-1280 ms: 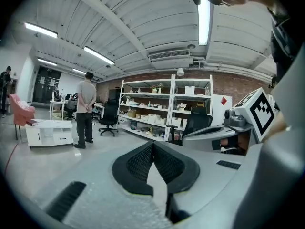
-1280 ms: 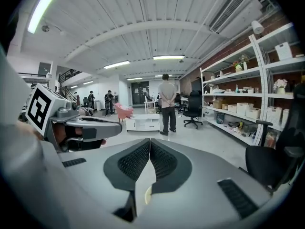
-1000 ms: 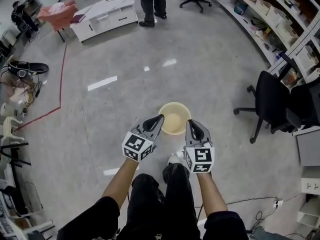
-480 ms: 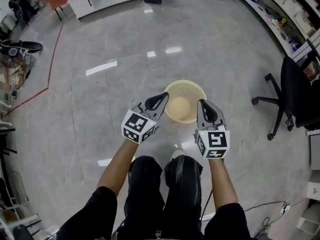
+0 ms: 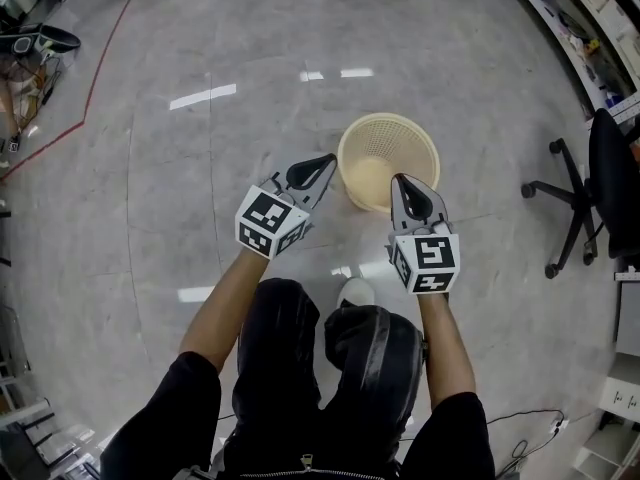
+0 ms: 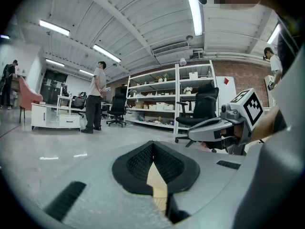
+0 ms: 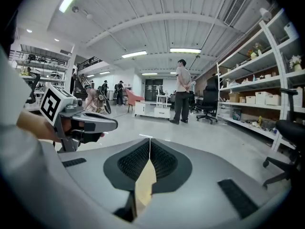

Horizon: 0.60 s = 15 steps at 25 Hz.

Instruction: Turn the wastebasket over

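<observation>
In the head view the cream, woven wastebasket (image 5: 390,138) stands upright on the glossy grey floor (image 5: 180,198), its mouth facing up, just ahead of the person's knees. The left gripper (image 5: 328,160) is held with its tip just beside the basket's left rim, while the right gripper (image 5: 400,181) has its tip over the near rim; whether either touches the basket cannot be told. A black office chair (image 5: 590,183) stands well apart to the right, and a red line (image 5: 92,86) runs across the floor at far left. In the left gripper view the two black pads meet at the tip, so the jaws are together with nothing clamped; a cream sliver of the basket shows through the slit behind them. Beyond are the right gripper, shelves (image 6: 193,97) and a standing person (image 6: 97,97). In the right gripper view the jaws are likewise closed tip to tip and grip nothing, with the same cream sliver below; the left gripper shows at left, and a white cabinet (image 7: 155,109) stands far back.
</observation>
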Motion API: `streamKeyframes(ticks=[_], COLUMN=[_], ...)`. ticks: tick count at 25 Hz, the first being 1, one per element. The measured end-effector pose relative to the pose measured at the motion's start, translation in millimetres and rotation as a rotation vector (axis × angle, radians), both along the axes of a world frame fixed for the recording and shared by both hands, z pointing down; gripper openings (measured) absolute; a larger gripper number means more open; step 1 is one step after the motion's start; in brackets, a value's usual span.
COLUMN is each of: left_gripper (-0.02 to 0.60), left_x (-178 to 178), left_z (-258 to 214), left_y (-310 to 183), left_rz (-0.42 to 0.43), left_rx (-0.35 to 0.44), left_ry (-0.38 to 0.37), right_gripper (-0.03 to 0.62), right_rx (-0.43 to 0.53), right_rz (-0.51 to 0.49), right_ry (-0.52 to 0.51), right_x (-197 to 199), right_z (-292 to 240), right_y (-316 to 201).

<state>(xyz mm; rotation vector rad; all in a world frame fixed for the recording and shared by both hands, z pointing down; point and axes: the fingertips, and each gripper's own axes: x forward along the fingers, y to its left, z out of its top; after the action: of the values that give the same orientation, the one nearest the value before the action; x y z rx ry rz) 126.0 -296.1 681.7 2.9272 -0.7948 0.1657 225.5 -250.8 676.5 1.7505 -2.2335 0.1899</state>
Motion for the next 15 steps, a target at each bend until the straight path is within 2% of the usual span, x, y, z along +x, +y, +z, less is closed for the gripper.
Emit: streamKeyframes(ticks=[6,12,13,15], left_gripper=[0.006,0.006,0.006,0.006], left_x=[-15.6,-27.0,-29.5,-33.4], left_z=[24.1,48.4,50.5,53.8], left_y=[-4.0,4.2,5.3,6.7], left_rz=[-0.02,0.006,0.006,0.003], left_rx=[0.014,0.013,0.011,0.01], left_ry=[-0.011,-0.051,-0.052,-0.055], right_gripper=[0.012,0.015,0.02,0.074], right_rx=[-0.037,-0.179,-0.2,-0.247], right_rz=[-0.036,-0.115,-0.129,-0.159], right_ry=[0.057,0.177,0.195,0.223], right_x=[-9.4,-22.1,-24.1,-27.8], right_z=[35.0,103.3,114.3,135.2], right_y=[-5.3,-2.4,-3.2,-6.8])
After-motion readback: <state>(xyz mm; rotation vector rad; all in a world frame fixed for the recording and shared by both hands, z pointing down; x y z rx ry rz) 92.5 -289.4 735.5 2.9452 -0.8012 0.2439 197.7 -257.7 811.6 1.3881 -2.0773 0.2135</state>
